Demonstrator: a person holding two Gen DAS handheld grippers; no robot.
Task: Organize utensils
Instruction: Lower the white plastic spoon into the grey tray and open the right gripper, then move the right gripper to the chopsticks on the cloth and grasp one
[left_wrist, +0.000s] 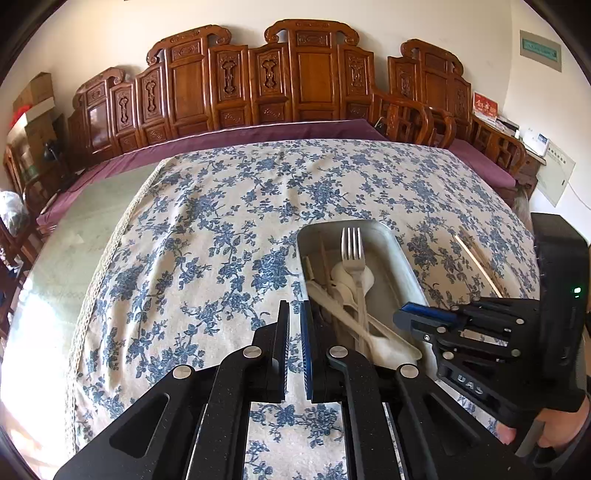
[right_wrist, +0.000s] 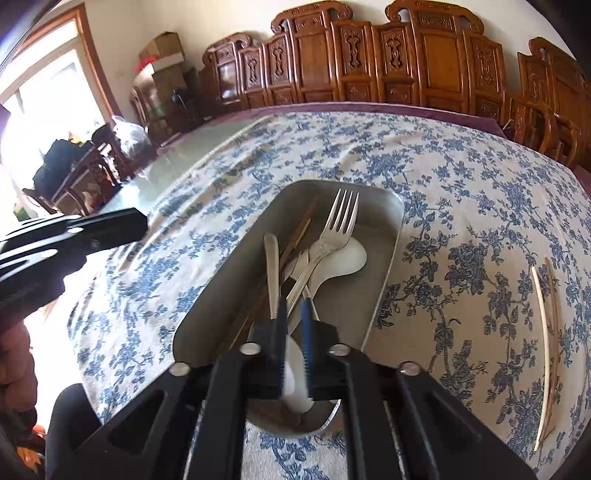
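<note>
**One tray, two loose chopsticks**

From the left wrist we count one metal tray near the surface's right edge, holding one fork. Our left gripper is closed on nothing over the bare cloth.

From the right wrist, two chopsticks lie outside the tray. Our right gripper is slightly parted around a white spoon.

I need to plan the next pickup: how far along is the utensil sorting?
Done: the fork, spoons and some chopsticks lie in the metal tray. In hand: nothing clearly; the right gripper sits over the tray with a white spoon between slightly parted jaws. Left: two chopsticks lie on the tablecloth.
</note>
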